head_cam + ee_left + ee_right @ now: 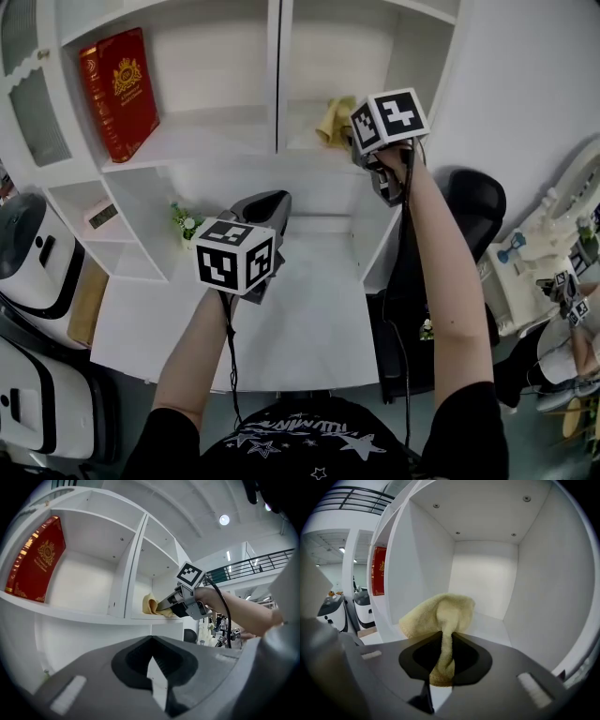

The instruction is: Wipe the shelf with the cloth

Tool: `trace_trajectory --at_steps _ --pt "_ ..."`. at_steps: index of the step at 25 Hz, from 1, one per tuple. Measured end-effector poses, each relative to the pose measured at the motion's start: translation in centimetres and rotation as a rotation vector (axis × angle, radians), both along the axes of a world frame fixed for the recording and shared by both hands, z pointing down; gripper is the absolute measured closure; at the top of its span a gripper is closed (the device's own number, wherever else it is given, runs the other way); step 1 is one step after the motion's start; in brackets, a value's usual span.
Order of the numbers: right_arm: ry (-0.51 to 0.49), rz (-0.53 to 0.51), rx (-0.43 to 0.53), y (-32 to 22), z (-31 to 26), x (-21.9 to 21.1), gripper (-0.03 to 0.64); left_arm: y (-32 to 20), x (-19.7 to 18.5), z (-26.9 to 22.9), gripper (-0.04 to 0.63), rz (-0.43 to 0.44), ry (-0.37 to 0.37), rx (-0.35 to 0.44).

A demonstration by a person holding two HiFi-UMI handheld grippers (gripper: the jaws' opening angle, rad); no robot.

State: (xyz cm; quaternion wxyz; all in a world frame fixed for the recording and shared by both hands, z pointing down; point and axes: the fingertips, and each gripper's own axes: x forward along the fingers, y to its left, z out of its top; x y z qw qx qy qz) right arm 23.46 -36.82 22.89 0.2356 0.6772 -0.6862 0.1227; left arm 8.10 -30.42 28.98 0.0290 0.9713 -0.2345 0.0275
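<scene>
A yellow cloth [332,122] lies bunched on the floor of the shelf's [225,141] upper right compartment. My right gripper [350,139] reaches into that compartment and is shut on it. In the right gripper view a fold of the cloth [440,613] runs down between the jaws of the right gripper [442,641], with the shelf board [494,626] beyond. My left gripper [270,201] hovers over the white desk [309,309], below the shelf, shut and empty. The left gripper view looks over the left gripper's [151,639] closed jaws at the cloth [151,604] and the right gripper [165,605].
A red book [117,92] leans in the upper left compartment. A small plant [186,222] stands at the desk's back left. White machines [37,253] stand at the left, a black chair [473,202] at the right. A small device [101,216] sits in a lower left cubby.
</scene>
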Motion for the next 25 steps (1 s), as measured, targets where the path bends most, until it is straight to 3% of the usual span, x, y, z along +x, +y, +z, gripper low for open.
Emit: trace_trajectory --at_steps 13,25 --pt "0.001 0.167 0.059 4.3 0.2 7.4 0.531 1.0 1.0 1.2 0.594 0.052 -0.01 -0.015" --pt "-0.004 0.212 0.165 7.3 -0.1 5.7 0.532 1.9 0.0 3.9 0.594 0.108 -0.03 -0.082"
